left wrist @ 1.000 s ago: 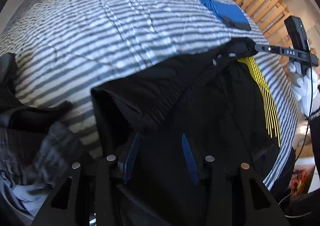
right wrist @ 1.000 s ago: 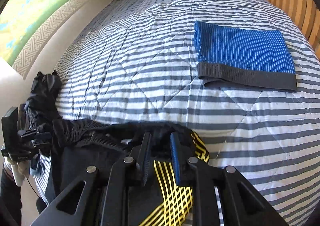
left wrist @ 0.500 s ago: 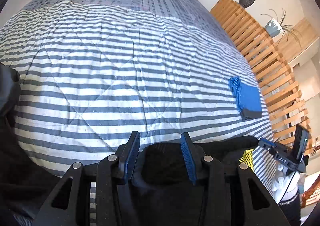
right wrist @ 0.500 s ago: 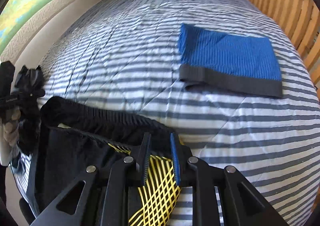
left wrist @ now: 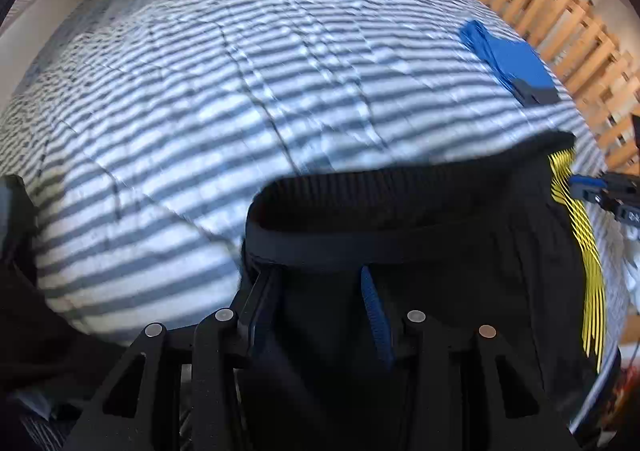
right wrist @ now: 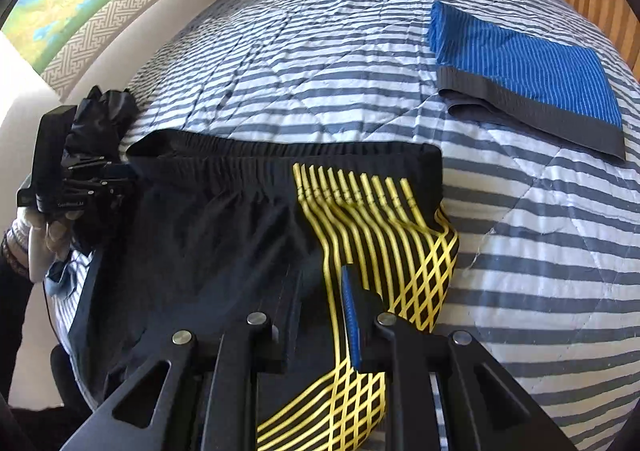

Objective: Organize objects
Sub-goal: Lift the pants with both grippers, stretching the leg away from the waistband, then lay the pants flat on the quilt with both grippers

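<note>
Jaws of both the left gripper (left wrist: 316, 303) and right gripper (right wrist: 320, 315) pinched the black shorts with yellow lines (right wrist: 248, 219) — now spread flatter on the striped quilted bed (right wrist: 320, 63), beside the folded blue striped garment (right wrist: 528, 71).

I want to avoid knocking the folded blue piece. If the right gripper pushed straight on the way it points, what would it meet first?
Probably the black shorts its fingers already pinch, then the striped quilt; the folded blue garment lies farther off, to the right.

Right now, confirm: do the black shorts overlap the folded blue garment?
No. In the right wrist view, the black shorts lie apart from the folded blue garment, with striped quilt between them.
</note>
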Demonstrator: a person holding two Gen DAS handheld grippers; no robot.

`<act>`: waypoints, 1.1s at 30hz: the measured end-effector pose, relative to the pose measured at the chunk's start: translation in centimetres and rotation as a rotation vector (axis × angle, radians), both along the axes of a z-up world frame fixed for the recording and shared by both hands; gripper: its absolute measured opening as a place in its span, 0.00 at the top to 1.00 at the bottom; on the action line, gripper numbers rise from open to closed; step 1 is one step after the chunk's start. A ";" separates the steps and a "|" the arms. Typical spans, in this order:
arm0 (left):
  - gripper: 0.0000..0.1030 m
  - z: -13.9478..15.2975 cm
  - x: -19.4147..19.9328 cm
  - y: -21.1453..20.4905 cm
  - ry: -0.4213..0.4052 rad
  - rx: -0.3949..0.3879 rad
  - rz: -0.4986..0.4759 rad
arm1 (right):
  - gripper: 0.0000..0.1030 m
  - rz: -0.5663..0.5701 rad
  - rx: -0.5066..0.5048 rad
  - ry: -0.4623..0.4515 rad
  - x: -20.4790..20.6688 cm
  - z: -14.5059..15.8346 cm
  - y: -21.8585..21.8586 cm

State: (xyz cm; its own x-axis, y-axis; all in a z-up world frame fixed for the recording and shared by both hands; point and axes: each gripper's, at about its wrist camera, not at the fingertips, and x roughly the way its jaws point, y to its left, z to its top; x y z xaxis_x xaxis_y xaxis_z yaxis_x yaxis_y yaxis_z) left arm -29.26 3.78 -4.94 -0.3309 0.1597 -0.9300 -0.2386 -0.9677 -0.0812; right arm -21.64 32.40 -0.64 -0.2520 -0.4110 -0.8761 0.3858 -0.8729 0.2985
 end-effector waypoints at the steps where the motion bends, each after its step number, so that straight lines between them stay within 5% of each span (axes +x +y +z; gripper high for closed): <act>1: 0.57 0.4 -0.7 -0.4 0.025 0.002 0.037 | 0.83 -0.042 0.022 0.022 -0.5 0.1 0.2; 4: 0.55 2.0 -0.4 -1.7 0.071 0.050 0.041 | 0.76 -0.073 0.006 0.069 -0.7 1.4 1.4; 7: 0.52 1.6 0.2 -2.0 0.059 -0.010 -0.005 | 0.43 -0.068 0.020 0.145 0.3 2.6 2.8; 15: 0.52 -1.4 -2.5 -1.9 -0.065 0.099 0.065 | 0.42 -0.107 -0.003 0.048 -3.3 -0.6 3.5; 18: 0.79 -1.1 -2.7 -1.3 -0.037 0.077 0.064 | 0.43 -0.110 -0.046 0.015 -4.6 -1.9 2.9; 19: 0.88 -0.8 -2.7 -1.4 -0.027 0.083 0.073 | 0.43 -0.122 -0.066 0.006 -4.9 -2.2 2.9; 21: 0.92 0.1 -2.3 -1.8 -0.003 0.104 0.094 | 0.59 -0.147 -0.108 0.011 -5.4 -2.3 2.8; 23: 0.92 1.6 -1.5 -2.4 0.026 0.133 0.112 | 0.92 -0.172 -0.155 -0.013 -5.8 -2.2 3.1; 27: 0.93 6.6 2.1 -3.2 0.106 0.155 0.106 | 0.94 -0.164 -0.191 0.044 -3.4 1.0 2.9; 33: 0.93 18.7 11.0 -4.3 0.239 0.235 0.121 | 0.95 -0.099 -0.205 0.201 4.5 11.8 3.1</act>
State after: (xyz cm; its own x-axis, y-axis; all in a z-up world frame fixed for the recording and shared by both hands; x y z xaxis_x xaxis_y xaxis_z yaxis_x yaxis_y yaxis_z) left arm -18.21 -0.51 13.75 -0.5646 0.3068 -0.7662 -0.1627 -0.9515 -0.2611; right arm -17.11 35.45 11.21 -0.4597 -0.5386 -0.7061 0.3706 -0.8389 0.3986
